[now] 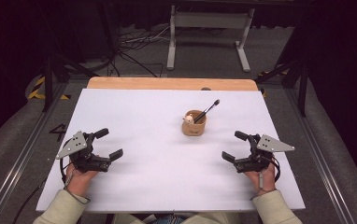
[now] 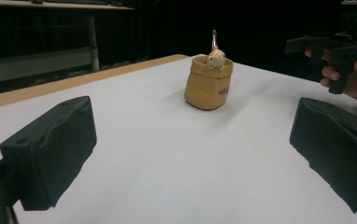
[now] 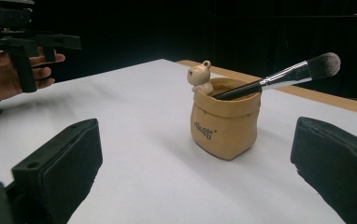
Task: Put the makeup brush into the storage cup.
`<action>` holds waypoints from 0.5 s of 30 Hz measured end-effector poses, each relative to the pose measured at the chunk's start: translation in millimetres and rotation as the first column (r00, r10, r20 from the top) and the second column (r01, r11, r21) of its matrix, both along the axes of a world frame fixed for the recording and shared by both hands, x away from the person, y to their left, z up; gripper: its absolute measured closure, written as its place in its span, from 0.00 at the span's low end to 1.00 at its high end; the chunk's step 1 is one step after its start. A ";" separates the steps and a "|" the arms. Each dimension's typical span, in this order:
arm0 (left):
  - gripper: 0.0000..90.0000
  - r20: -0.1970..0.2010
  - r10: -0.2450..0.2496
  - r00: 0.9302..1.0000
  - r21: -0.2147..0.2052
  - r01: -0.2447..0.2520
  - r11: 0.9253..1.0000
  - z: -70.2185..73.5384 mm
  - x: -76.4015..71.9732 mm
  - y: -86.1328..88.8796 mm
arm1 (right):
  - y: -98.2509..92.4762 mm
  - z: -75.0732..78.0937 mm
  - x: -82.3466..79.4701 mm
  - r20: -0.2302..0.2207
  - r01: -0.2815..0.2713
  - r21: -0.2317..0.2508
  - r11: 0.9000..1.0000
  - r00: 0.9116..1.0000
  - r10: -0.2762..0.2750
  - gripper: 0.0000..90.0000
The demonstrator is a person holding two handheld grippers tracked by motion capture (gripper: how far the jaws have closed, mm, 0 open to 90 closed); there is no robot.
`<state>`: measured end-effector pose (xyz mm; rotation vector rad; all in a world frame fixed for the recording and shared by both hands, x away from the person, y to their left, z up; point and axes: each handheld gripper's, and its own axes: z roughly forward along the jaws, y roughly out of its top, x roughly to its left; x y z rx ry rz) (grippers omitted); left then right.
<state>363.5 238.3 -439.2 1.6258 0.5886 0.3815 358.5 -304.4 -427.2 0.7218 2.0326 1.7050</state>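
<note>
White table (image 1: pixel 167 177) takes up most of the high view, wooden strip along its far edge (image 1: pixel 172 84). Grey floor beyond with a metal frame stand (image 1: pixel 209 28) and loose cables (image 1: pixel 134 46).

Left gripper (image 1: pixel 105 145) sits low over the near left part of the table, held in the person's left hand (image 1: pixel 81 175). Jaws apart, nothing between them; in the left gripper view both black pads (image 2: pixel 50 149) stand wide with bare table between. Released.

Right gripper (image 1: pixel 235 146) at the near right, mirror position, held by the right hand (image 1: pixel 260 179). Jaws spread wide, empty, pointing toward the table centre.

Tan pouch-shaped pot (image 1: pixel 194 123) stands upright right of table centre, past both grippers, nearer the right one, well apart from both. Small dark lettering on its side in the right gripper view (image 3: pixel 225 126).

Makeup brush (image 1: pixel 207 111) is in the pot, handle down, leaning out over the rim, bristle head up and angled to the far right (image 3: pixel 324 63).

Small bear figure (image 3: pixel 200 74) sits on the pot rim, on the side away from the brush head.
</note>
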 end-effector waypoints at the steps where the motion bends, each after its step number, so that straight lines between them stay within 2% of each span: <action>1: 0.01 -0.006 -0.001 1.000 -0.002 0.001 1.000 -1.3 -0.1 -0.1 | 0.1 -0.5 0.1 -0.001 -0.002 0.000 1.000 1.000 0.002 0.02; 3: 0.01 0.001 0.002 1.000 0.004 -0.002 1.000 -2.3 -0.1 1.0 | 0.5 -1.0 -0.1 0.000 -0.002 0.000 1.000 1.000 0.002 0.02; 5: 0.01 -0.007 0.007 1.000 -0.008 -0.007 1.000 -3.4 0.3 1.9 | 0.5 -0.7 -0.3 0.003 -0.002 0.001 1.000 1.000 0.002 0.02; 10: 0.01 -0.011 0.006 1.000 -0.005 -0.006 1.000 -3.6 -0.1 -0.3 | -0.2 -0.8 -0.4 0.001 -0.001 0.003 1.000 1.000 0.001 0.02; 15: 0.01 -0.002 0.008 1.000 -0.001 -0.008 1.000 -3.3 -0.6 -0.4 | 0.1 -0.8 -0.3 0.002 -0.001 0.004 1.000 1.000 0.001 0.02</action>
